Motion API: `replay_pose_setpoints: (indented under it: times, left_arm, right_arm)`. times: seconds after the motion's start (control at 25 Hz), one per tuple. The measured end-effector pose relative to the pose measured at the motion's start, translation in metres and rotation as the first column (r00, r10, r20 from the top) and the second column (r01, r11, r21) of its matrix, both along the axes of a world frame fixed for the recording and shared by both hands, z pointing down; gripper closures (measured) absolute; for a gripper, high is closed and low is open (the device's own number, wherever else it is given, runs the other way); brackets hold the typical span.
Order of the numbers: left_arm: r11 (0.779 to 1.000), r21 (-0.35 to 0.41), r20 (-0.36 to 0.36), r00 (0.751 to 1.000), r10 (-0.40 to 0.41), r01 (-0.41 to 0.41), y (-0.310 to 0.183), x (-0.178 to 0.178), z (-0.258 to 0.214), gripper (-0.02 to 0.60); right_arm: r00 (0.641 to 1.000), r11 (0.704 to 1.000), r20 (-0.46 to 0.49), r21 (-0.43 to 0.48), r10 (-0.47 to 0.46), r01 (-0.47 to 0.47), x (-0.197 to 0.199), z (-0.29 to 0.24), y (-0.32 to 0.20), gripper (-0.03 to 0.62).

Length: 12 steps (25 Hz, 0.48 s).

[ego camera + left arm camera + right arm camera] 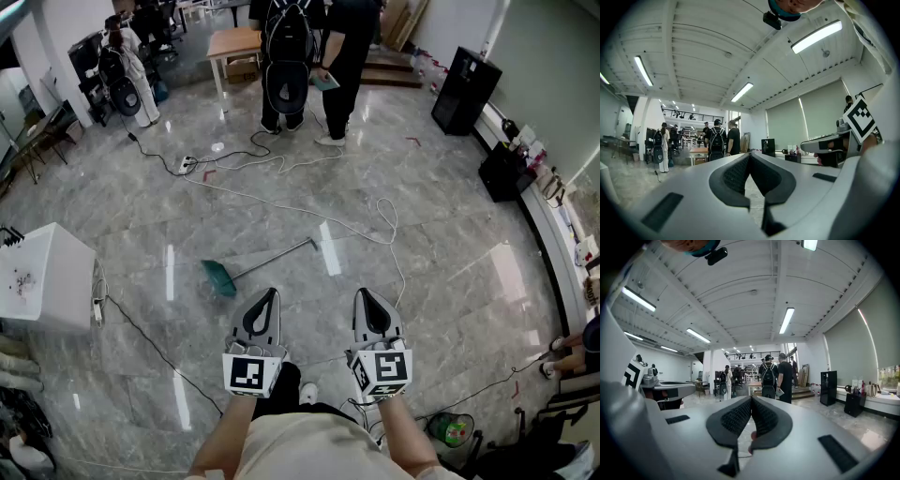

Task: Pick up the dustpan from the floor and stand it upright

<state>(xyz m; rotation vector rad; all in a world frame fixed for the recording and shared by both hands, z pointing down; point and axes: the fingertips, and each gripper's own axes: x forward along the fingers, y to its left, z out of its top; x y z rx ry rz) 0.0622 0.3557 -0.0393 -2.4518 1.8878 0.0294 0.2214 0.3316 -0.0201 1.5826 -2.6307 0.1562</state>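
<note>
A dustpan with a green pan and a long grey handle lies flat on the marble floor, just ahead of me in the head view. My left gripper is held level above the floor, a little right of the green pan, its jaws shut with nothing between them. My right gripper hovers beside it, also shut and empty. In the left gripper view the left gripper shows tips touching, and the right gripper looks the same in its own view. Neither gripper view shows the dustpan.
White and black cables trail across the floor beyond the dustpan. A white box stands at the left. Two people stand by a small wooden table farther off. Black cabinets line the right wall.
</note>
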Motion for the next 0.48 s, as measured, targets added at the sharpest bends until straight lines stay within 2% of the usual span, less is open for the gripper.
replay_pose_setpoints:
  times: [0.2, 0.32, 0.48]
  left_arm:
    - [1.0, -0.004, -0.028, 1.0, 0.007, -0.007, -0.085, -0.01, 0.015, 0.571]
    - [1.0, -0.018, -0.008, 1.0, -0.008, 0.008, -0.146, -0.031, 0.019, 0.571]
    - [0.999, 0.036, -0.028, 0.999, 0.03, -0.029, -0.216, -0.037, 0.02, 0.571]
  right_arm:
    - [0.999, 1.0, -0.033, -0.004, 0.0, 0.0, -0.015, 0.006, -0.084, 0.577]
    - [0.999, 1.0, -0.053, -0.025, -0.009, 0.008, -0.038, 0.009, -0.138, 0.577]
    - [0.998, 1.0, -0.06, -0.009, 0.0, -0.001, -0.061, 0.007, -0.199, 0.577]
